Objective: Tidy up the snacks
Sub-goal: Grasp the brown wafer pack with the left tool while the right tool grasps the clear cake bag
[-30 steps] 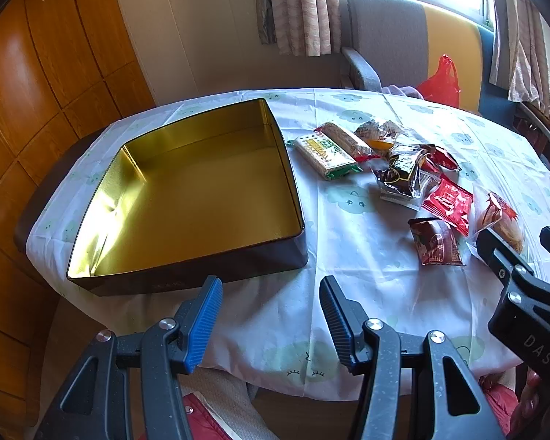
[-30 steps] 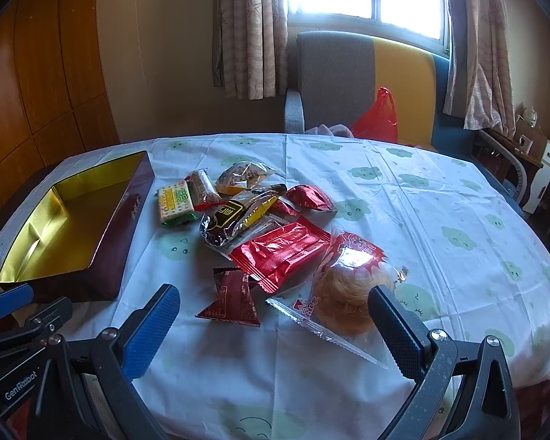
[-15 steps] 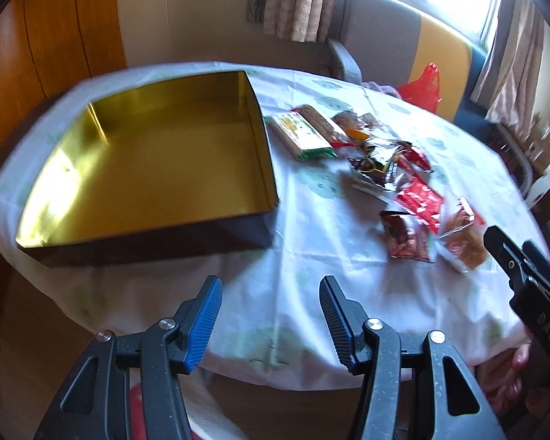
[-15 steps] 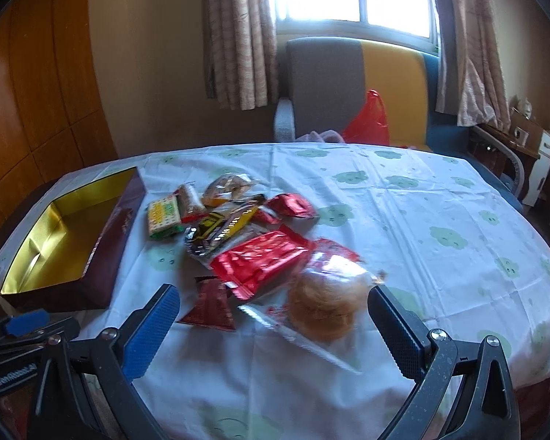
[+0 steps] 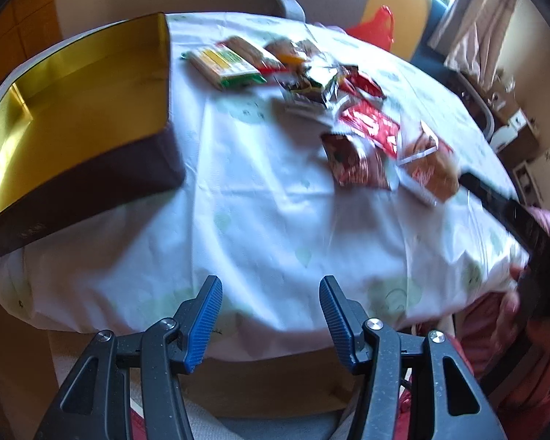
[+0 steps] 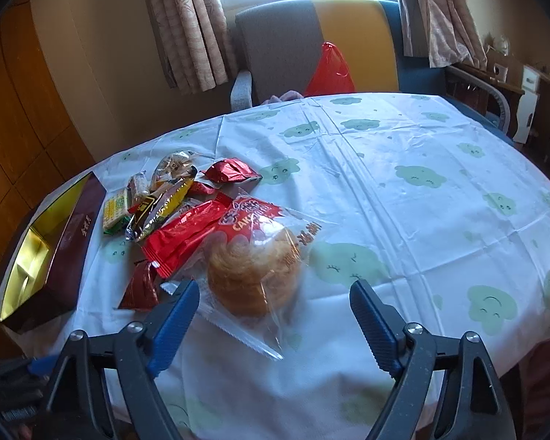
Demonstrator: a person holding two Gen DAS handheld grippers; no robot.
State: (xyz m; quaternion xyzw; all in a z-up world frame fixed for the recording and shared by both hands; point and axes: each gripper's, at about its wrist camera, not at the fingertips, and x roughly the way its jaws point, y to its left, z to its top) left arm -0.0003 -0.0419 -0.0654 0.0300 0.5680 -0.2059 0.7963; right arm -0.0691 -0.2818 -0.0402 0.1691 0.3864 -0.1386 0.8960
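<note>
A round pastry in a clear packet lies at the near end of a heap of snacks. My right gripper reaches over the packet's near edge, its jaws closing. The pads stand apart from the packet, and its left fingertip hangs over the wrapper's corner. Behind lie a long red packet, a small dark red packet, a green-and-yellow cracker pack and a red foil sweet. The brown tin with a gold inside stands at the left, holding nothing. My left gripper hangs open above the table's front edge.
A white cloth with green clouds covers the round table. A grey and yellow armchair with a red bag stands behind it, under the window. Wood panelling lines the left wall. The person's lap shows below the table edge.
My right gripper has come forward over the pastry packet and its jaws have narrowed. The left gripper has tipped downward, so the tin now sits further left in its blurred view.
</note>
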